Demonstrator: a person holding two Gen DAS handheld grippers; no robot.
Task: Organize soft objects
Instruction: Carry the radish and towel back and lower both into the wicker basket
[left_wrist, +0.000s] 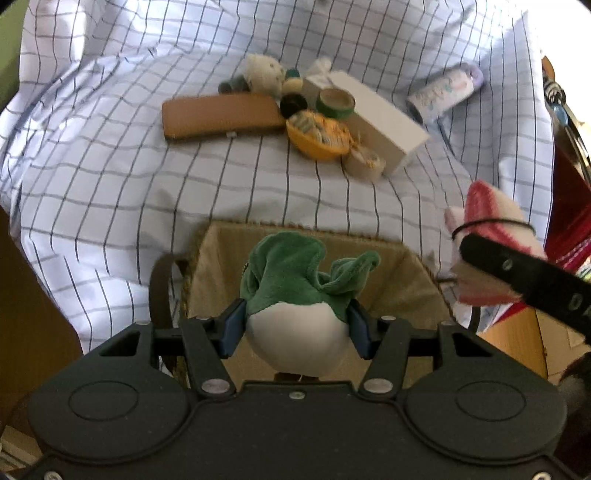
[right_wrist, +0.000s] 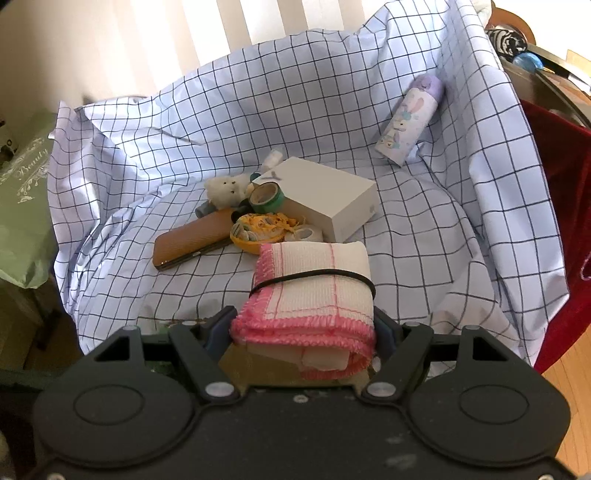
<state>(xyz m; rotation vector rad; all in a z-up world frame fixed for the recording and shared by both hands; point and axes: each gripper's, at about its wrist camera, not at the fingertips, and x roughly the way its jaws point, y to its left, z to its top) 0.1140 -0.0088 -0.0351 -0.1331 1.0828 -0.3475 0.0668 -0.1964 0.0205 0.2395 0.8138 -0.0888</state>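
Green plush toy: clamped between the left tongs, suspended above the lined basket. Folded pink-edged cloth, bound by a black elastic band: clamped in the right tongs, over the checked sheet.

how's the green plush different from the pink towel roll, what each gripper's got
The green plush is a rounded stuffed toy, green on top with a white belly; the towel roll is a cloth, white with pink edging, bound by a black band. The plush hangs over the basket; the towel roll is beside it. Both are soft and clamped between gripper fingers.
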